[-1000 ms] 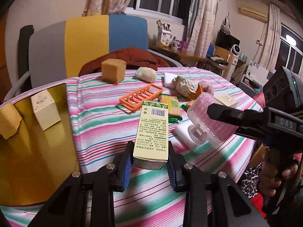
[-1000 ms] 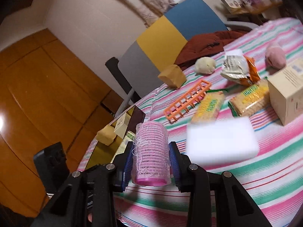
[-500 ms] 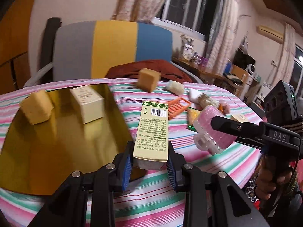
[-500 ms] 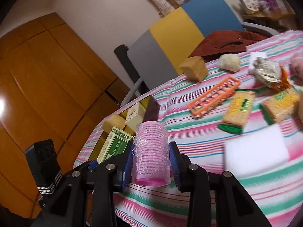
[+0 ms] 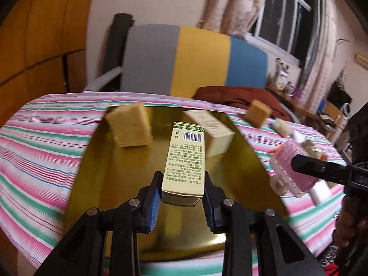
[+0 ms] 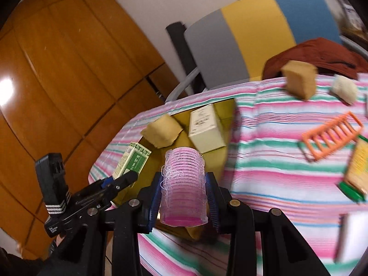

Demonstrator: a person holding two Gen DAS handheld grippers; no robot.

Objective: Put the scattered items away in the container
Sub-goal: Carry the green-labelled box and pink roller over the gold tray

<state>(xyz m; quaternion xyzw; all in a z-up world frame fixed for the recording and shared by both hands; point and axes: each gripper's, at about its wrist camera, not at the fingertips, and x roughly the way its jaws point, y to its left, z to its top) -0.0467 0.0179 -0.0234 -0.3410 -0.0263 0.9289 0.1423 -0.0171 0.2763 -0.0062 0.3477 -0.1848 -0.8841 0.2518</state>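
Striped cloth [image 5: 41, 151], colour-block chair [image 5: 195, 55] behind, gold tray [image 5: 110, 184] as landmark. Left gripper [image 5: 182, 197] clamped on the carton [image 5: 184, 158], right gripper [image 6: 184, 203] clamped on the pink roller [image 6: 182, 184]; grips unchanged from a second ago. Both swung across the cloth since then: carton now over the tray's middle, where before it hung over bare stripes; roller at the tray's near-right edge. Probably release next. Carton's long axis running away from the jaws toward the sponge [image 5: 130, 127] and cream box [image 5: 211, 135] inside the tray, barcode end far. Roller's axis likewise forward, open end near.
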